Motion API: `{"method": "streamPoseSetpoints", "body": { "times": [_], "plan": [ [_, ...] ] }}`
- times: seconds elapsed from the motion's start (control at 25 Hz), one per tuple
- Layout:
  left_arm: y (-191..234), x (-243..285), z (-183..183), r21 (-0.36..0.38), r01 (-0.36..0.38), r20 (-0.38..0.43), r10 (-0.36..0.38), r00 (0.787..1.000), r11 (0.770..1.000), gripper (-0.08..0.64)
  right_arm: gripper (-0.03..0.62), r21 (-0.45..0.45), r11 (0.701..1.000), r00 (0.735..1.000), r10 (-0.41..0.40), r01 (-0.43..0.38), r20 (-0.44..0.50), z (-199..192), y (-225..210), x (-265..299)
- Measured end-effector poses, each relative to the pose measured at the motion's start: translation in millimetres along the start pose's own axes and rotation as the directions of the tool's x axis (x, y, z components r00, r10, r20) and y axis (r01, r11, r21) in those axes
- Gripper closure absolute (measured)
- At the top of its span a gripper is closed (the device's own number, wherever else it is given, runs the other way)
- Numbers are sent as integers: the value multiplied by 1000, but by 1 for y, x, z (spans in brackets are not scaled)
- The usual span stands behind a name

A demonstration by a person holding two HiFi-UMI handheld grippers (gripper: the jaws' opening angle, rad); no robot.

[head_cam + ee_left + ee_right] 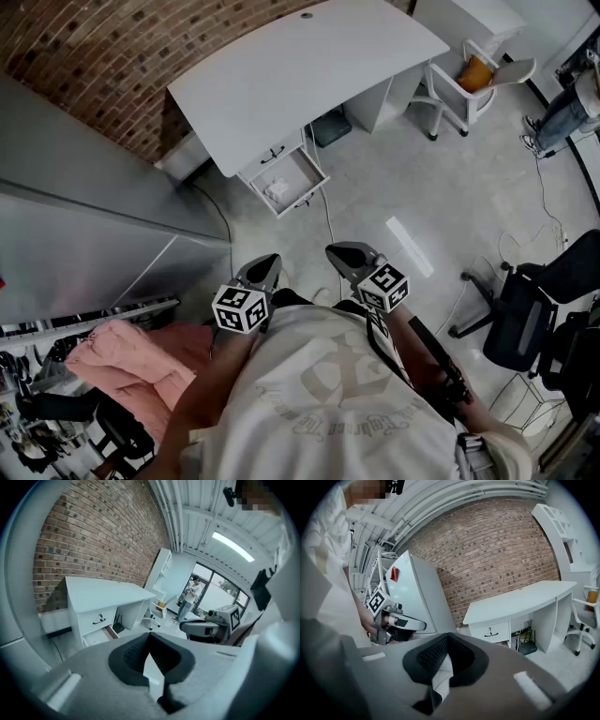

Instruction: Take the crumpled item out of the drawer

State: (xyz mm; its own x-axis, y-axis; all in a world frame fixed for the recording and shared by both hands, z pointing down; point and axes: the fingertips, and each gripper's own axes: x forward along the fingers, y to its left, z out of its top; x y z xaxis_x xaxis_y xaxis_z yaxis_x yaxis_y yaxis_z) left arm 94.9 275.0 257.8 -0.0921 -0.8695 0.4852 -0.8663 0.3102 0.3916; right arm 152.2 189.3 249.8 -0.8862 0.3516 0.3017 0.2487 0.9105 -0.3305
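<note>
A white desk (300, 66) stands against the brick wall. Its lower drawer (302, 171) is pulled open, and a crumpled white item (278, 191) lies inside. The upper drawer (99, 618) is closed. My left gripper (269, 262) and right gripper (337, 252) are held side by side close to my body, well short of the drawer, pointing toward it. Both are shut with nothing between the jaws. In the left gripper view the open drawer (99, 637) shows low on the desk's left side. From the right gripper view I see the desk (520, 599) and the left gripper (396, 619).
A tall grey cabinet (94, 225) stands at my left, with pink cloth (122, 361) below it. A white chair (469, 75) with an orange thing sits right of the desk, a black office chair (530, 300) at far right. Cables trail over the floor. A person (190, 597) stands far off.
</note>
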Motion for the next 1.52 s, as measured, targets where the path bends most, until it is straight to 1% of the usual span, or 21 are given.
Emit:
{"method": "streamPoseSetpoints", "body": {
  "times": [0.16, 0.24, 0.4, 0.64, 0.84, 1.12, 1.28, 1.52],
  "plan": [
    [-14, 2, 2, 66, 15, -10, -14, 1000, 998, 561, 584, -4, 1000, 1000, -7, 7, 0, 1, -4, -5],
    [-19, 2, 0, 86, 22, -15, -21, 1000, 996, 561, 584, -5, 1000, 1000, -8, 8, -1, 0, -6, -5],
    [-16, -5, -3, 80, 2, -10, -1, 1000, 997, 561, 584, -4, 1000, 1000, 4, -4, 0, 0, -2, -3],
    [-2, -17, -4, 50, -40, 6, 40, 999, 998, 561, 584, -8, 1000, 1000, -9, 9, 15, 2, 1, 1],
    [-5, -21, -7, 63, -34, -7, 34, 999, 997, 561, 584, -21, 1000, 1000, 11, -11, 5, -2, 9, 7],
    [-3, -20, -4, 85, -11, -32, 14, 999, 996, 561, 584, 15, 999, 999, -41, 41, 13, -8, 3, 8],
    [11, -18, -6, 82, 7, -49, -3, 999, 997, 561, 584, 44, 995, 996, -88, 87, 17, -9, -4, 15],
    [31, 6, 11, 93, 90, -73, -84, 994, 992, 561, 584, 65, 982, 984, -180, 179, 16, 3, -21, 26]
  ]
}}
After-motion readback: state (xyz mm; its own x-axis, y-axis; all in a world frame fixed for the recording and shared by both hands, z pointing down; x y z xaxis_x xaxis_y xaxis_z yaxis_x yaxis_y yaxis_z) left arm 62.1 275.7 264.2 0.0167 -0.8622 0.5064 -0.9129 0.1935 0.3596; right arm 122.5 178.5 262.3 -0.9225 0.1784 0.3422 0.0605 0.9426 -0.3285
